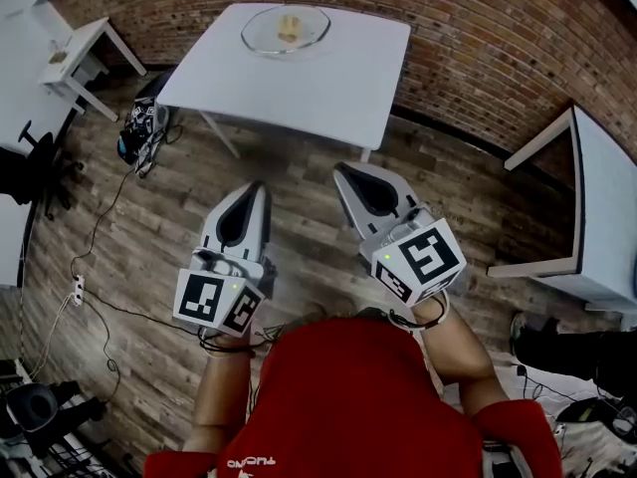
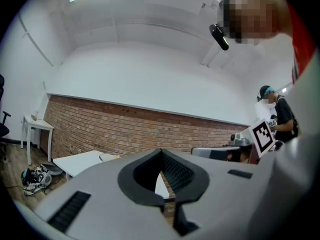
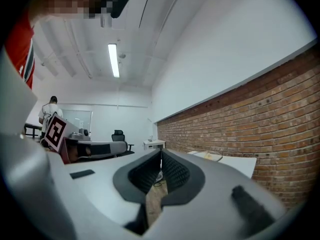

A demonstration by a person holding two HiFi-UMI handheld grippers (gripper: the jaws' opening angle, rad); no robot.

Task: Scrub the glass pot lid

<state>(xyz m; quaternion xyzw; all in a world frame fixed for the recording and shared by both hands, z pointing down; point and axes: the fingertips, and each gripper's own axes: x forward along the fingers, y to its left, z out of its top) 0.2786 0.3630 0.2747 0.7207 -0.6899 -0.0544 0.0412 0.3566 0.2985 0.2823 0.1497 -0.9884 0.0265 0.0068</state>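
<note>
Cables (image 1: 97, 229) trail across floorboards (image 1: 159, 227) left of the table (image 1: 348, 78) bearing the glass lid (image 1: 286, 30).

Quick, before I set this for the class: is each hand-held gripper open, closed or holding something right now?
Left hand-held gripper: closed, empty.
Right hand-held gripper: closed, empty.

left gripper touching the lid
Apart. Head view: the lid lies on the table; the left gripper is over the floor, short of the table.

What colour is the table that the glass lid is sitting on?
White; the table shows best in the head view.
</note>
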